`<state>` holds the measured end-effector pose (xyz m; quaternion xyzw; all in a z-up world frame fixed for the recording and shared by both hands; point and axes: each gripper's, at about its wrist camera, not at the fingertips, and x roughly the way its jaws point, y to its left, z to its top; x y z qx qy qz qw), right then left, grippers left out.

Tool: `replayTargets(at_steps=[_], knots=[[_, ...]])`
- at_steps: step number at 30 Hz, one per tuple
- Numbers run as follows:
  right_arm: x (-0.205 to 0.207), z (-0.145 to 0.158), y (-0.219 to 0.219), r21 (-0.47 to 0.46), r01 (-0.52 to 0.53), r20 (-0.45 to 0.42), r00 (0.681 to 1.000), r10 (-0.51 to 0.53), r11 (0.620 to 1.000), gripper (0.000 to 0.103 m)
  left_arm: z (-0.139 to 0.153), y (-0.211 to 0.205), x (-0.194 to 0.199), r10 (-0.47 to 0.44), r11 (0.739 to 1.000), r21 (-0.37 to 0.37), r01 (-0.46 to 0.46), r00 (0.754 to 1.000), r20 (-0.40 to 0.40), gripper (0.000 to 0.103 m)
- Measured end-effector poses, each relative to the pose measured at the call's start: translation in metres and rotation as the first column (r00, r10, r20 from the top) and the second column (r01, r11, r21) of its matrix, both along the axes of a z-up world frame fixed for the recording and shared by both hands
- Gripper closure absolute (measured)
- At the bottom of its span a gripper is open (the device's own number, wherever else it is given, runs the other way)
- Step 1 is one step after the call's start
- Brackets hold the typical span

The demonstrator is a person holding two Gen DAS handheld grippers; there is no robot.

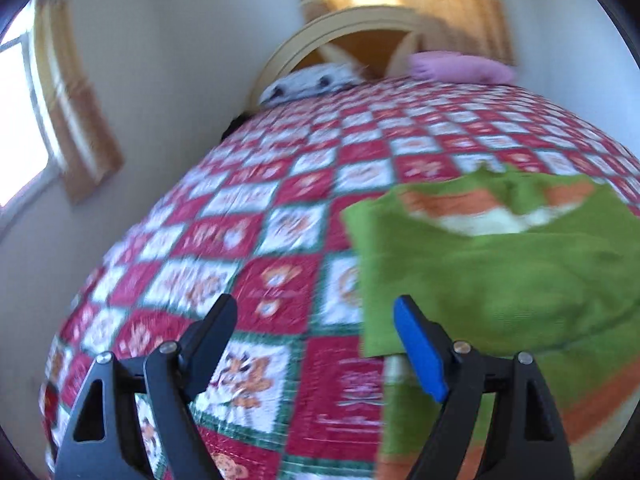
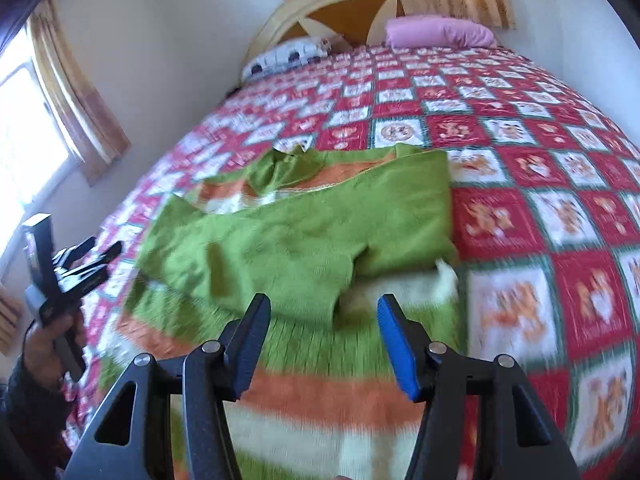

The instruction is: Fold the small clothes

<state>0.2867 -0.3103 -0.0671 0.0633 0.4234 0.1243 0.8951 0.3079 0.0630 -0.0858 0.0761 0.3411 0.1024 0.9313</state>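
You have 1 green striped garment [image 2: 304, 220], 1 quilt [image 2: 520, 168], 2 pillows, pink [image 2: 440, 32] and white [image 2: 288, 56], and 2 grippers, left [image 1: 316, 316] and right [image 2: 324, 312].

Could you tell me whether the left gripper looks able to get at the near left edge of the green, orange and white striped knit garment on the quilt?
Probably yes: the left gripper is open and empty, the garment's edge lies just ahead with nothing between.

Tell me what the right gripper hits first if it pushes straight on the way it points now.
Most likely the green striped garment on the quilt: the right gripper, jaws open and empty, points down at its folded green part. Blur leaves the gap unclear.
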Motion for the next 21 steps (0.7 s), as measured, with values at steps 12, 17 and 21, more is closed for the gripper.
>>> replayTargets(at_steps=[12, 17, 21], knots=[[0.013, -0.004, 0.033, -0.141, -0.005, -0.065, 0.998, -0.004, 0.990, 0.096, -0.019, 0.017, 0.005, 0.020, 0.994, -0.110, -0.024, 0.999, -0.031, 0.015], [0.014, 0.035, 0.029, -0.270, 0.051, 0.075, 0.997, -0.032, 0.962, 0.097, -0.024, 0.013, 0.013, 0.021, 0.992, -0.127, -0.028, 0.998, -0.061, 0.015], [0.031, 0.000, 0.022, -0.325, -0.003, -0.075, 0.997, -0.022, 0.946, 0.089, -0.017, 0.008, 0.014, 0.019, 0.990, -0.140, -0.026, 0.999, -0.049, 0.015]])
